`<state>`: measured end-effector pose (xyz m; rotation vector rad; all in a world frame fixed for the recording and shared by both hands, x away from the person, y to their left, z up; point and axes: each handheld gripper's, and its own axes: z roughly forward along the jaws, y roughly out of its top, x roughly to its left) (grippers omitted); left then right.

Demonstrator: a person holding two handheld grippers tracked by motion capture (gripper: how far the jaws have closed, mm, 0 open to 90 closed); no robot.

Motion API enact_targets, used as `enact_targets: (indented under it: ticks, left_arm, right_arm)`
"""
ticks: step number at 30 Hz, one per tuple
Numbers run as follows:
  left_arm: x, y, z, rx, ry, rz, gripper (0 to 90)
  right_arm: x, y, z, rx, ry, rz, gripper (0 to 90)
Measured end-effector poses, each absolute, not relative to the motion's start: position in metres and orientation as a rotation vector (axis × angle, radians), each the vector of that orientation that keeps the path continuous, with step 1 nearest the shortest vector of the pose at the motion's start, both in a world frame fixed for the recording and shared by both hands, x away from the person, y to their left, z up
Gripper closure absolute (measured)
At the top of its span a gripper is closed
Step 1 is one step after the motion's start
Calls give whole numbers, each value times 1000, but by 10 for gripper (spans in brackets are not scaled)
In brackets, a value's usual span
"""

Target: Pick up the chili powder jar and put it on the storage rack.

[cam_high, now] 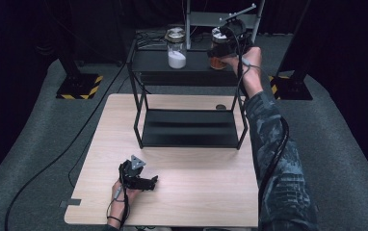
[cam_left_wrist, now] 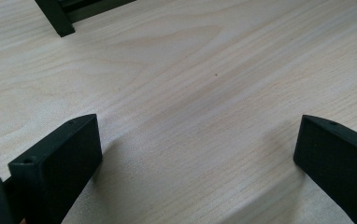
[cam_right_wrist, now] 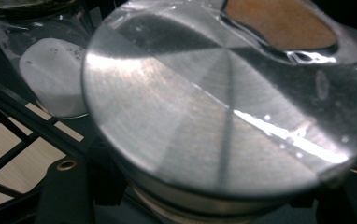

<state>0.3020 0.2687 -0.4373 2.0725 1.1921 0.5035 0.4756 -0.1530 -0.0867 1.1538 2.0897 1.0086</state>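
Note:
A glass jar with orange contents (cam_high: 217, 61) stands at the right of the black rack's top shelf (cam_high: 191, 65). My right gripper (cam_high: 226, 42) is shut on it from above and behind; in the right gripper view its silver lid (cam_right_wrist: 214, 107) sits close between the jaws, with the orange filling (cam_right_wrist: 279, 23) beyond. A second jar with white powder (cam_high: 176, 50) stands to its left on the same shelf (cam_right_wrist: 50, 74). My left gripper (cam_high: 152, 182) rests low over the wooden table (cam_high: 206, 192), open, with nothing between its fingers (cam_left_wrist: 64, 158).
The rack's lower shelf (cam_high: 189, 127) sits on the table's far half. A small dark disc (cam_high: 220, 107) lies on the table beside the rack's right legs. Cables trail over the grey floor at the left (cam_high: 52, 159). Black stands with striped bases flank the rack (cam_high: 78, 86).

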Motion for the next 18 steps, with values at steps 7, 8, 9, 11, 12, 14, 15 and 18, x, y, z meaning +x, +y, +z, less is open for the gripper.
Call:
enact_targets:
  ticks: [7, 8, 9, 11, 12, 14, 15, 18]
  left_arm:
    - [302, 269, -437, 2073, 1192, 504, 5]
    - [302, 269, -437, 2073, 1192, 504, 5]
    - [302, 269, -437, 2073, 1192, 504, 5]
    - [302, 269, -437, 2073, 1192, 504, 5]
    - [302, 269, -437, 2073, 1192, 504, 5]
    - [302, 269, -437, 2072, 1192, 504, 5]
    - [302, 269, -437, 2072, 1192, 504, 5]
    - [302, 269, -437, 2073, 1192, 504, 5]
  right_arm:
    - [485, -150, -93, 1172, 2100, 1012, 310]
    - [486, -149, -93, 1175, 2099, 1014, 310]
    - [486, -149, -94, 1177, 2098, 1016, 310]
    - [488, -148, -96, 1181, 2100, 1023, 310]
    - [489, -147, -97, 1185, 2101, 1021, 310]
    - [491, -148, -99, 1194, 2096, 1033, 311]
    - [492, -148, -100, 1197, 2092, 1040, 310]
    - [494, -149, -102, 1209, 2087, 1049, 311]
